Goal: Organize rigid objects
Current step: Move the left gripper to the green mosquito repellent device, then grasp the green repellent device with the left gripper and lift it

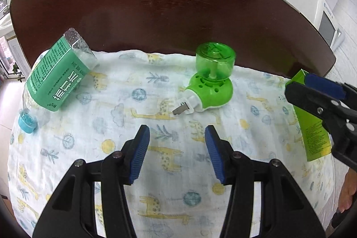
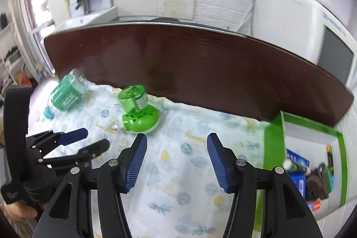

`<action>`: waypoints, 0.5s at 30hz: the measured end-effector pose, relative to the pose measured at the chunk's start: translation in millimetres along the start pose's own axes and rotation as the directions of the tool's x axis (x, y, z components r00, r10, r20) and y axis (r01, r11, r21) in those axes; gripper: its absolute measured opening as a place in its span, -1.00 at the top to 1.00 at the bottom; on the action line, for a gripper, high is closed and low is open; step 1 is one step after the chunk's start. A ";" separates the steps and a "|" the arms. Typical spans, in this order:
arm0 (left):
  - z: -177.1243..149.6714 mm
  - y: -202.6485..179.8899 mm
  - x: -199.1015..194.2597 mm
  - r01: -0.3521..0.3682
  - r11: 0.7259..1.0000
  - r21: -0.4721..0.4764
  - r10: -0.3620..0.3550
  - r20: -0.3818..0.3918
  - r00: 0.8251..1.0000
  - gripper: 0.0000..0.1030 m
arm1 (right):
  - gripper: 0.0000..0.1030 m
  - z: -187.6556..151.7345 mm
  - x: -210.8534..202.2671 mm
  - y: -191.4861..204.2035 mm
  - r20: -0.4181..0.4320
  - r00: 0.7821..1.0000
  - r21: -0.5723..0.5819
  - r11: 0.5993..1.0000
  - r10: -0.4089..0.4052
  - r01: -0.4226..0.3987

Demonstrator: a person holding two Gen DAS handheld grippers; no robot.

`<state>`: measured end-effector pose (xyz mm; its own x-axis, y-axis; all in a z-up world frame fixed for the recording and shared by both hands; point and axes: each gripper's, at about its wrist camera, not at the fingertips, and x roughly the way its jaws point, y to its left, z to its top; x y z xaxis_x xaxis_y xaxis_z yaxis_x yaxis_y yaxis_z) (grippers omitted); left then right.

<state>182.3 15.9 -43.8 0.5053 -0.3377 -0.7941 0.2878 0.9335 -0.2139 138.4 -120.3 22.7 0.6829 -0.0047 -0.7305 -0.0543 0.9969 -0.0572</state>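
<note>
Both pairs of blue-padded fingers sit closest to my lenses, and each stands apart with nothing between the pads: the left gripper (image 1: 177, 133) hovers over the giraffe-print cloth (image 1: 142, 171), the right gripper (image 2: 177, 142) likewise.

At twelve o'clock from the left gripper, a little to the right, lies the green plug-in mosquito repeller (image 1: 209, 81), tipped on its side with the plug prongs pointing toward me. At ten o'clock lies the water bottle (image 1: 55, 73) with the green label, on its side, blue cap nearest me.

In the right wrist view, at four o'clock, the green-rimmed box (image 2: 270, 144) already holds a few items: blue packets, something dark, and what may be a tube, though motion blur makes that hard to call.

I judge the job partly done. Some things are boxed; the repeller and the bottle are still out on the cloth, neither gripped.
</note>
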 end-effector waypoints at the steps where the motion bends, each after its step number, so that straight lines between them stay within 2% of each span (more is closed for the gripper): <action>1: 0.3 2.0 2.4 0.004 1.000 -0.001 -0.004 0.000 1.000 0.03 | -0.12 5.6 6.5 9.1 -0.006 1.000 -0.024 1.000 -0.003 0.003; 7: 2.9 12.7 13.0 0.024 0.999 -0.026 -0.025 -0.004 1.000 0.03 | -0.13 30.9 40.4 49.0 -0.054 0.997 -0.131 0.990 -0.048 0.041; 15: 10.3 21.9 20.4 0.032 0.999 -0.037 -0.032 -0.008 0.999 0.03 | -0.13 42.7 74.1 60.4 -0.095 0.995 -0.108 0.994 -0.039 0.028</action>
<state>207.3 28.3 -58.8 0.4892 -0.3664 -0.7915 0.2736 0.9261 -0.2596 216.9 -57.1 -5.8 0.6119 -0.0506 -0.7893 -0.1137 0.9820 -0.1511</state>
